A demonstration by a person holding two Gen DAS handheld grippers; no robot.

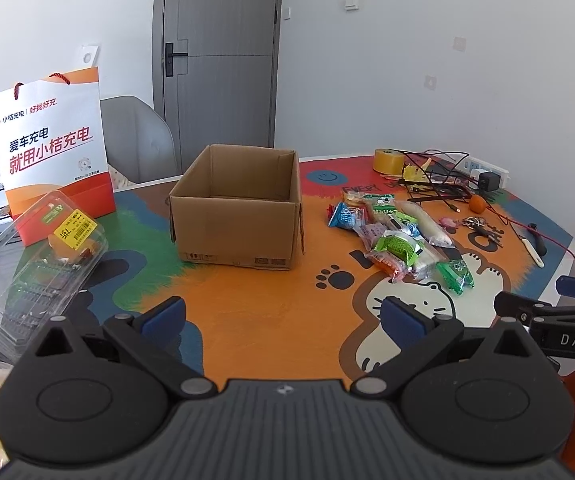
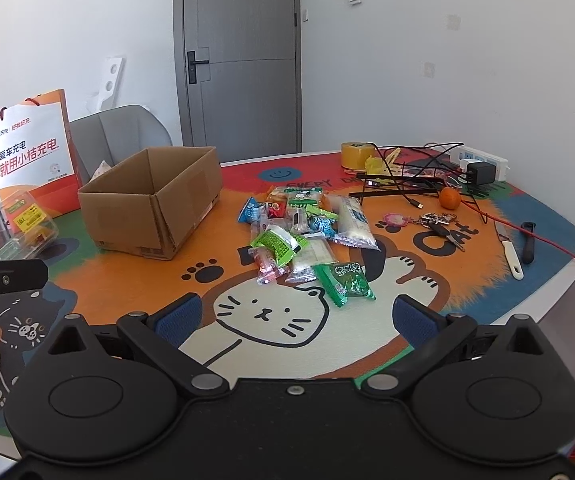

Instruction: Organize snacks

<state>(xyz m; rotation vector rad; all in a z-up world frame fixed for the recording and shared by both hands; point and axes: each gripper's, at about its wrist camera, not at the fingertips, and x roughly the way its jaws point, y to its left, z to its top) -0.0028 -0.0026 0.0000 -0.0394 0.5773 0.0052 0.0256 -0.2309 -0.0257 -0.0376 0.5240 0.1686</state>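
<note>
I hold both grippers low at the near edge of the table (image 2: 567, 240), neither one holding anything. My left gripper (image 1: 283, 314) stands wide, its blue pads well apart, aimed at the bare orange stretch in front of the box (image 1: 239, 208). My right gripper (image 2: 295, 318) is just as wide and looks straight at the snacks (image 2: 307, 236), which I judge is why it sits there: the pile is its reach, the box is the left's.

The snacks lie in a loose heap in the middle of the mat, right of the box and apart from it. Packets overlap one another; a green packet (image 2: 345, 282) lies nearest me at the heap's front edge, touching its neighbours only at one end, so I take it for the easiest first pick. The box stands open at the top and looks empty as far as I can see in, so nothing is sorted yet.

There is open mat between my grippers and the heap, and a clear lane from heap to box. Behind the snacks the room gets tight: cables (image 2: 415, 168), a tape roll (image 2: 357, 155), keys (image 2: 441, 226), an orange (image 2: 449, 198) and a knife (image 2: 509, 250) crowd the far and right side. A clear tub (image 1: 47, 248) and a bag (image 1: 51, 148) fill the left, so I should keep my carries in the middle.
</note>
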